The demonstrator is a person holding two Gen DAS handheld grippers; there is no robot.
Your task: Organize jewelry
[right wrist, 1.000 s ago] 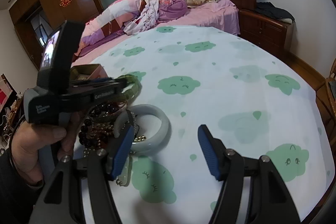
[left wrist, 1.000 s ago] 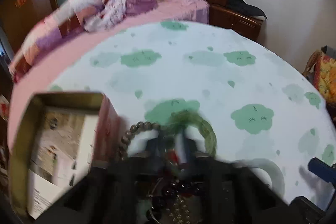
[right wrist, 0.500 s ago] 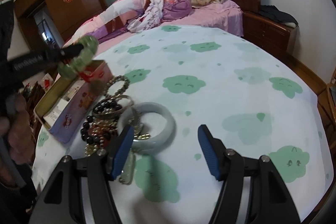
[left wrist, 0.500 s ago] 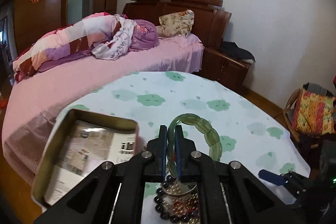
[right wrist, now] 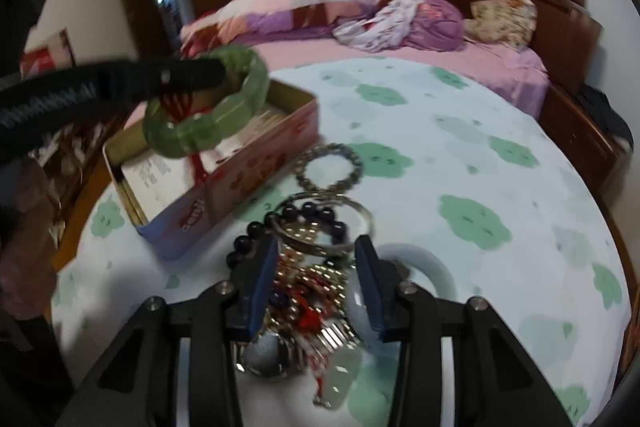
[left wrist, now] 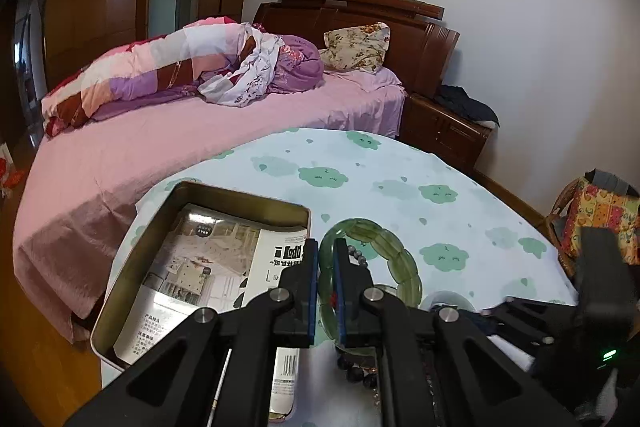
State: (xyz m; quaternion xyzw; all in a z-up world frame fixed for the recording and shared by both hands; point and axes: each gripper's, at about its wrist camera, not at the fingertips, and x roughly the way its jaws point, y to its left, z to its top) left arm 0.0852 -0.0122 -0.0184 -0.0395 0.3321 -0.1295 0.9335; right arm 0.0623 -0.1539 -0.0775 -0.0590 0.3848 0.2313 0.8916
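Note:
My left gripper (left wrist: 326, 251) is shut on a green jade bracelet (left wrist: 394, 247) and holds it in the air beside the open tin box (left wrist: 240, 193). In the right wrist view the same bracelet (right wrist: 208, 103) hangs over the tin's (right wrist: 248, 167) near corner. My right gripper (right wrist: 318, 267) hovers low over the jewelry pile (right wrist: 308, 291). Its jaws are closing, with chains and beads lying between the pads, and no pad presses on anything. A dark bead bracelet (right wrist: 308, 211) and a thin metal bangle (right wrist: 360, 223) lie just beyond the fingertips. A white bangle (right wrist: 432, 263) sits right of them.
The round table (right wrist: 480, 187) wears a white cloth with green clouds. A grey bead bracelet (right wrist: 332, 163) lies next to the tin, which holds printed paper (left wrist: 208, 259). A pale pendant (right wrist: 344, 371) lies near the pile's front. A pink bed (left wrist: 160, 147) stands behind the table.
My left gripper lifted the green bracelet off the pile and carried it up beside the tin. My right gripper swung left over the pile and its jaws narrowed.

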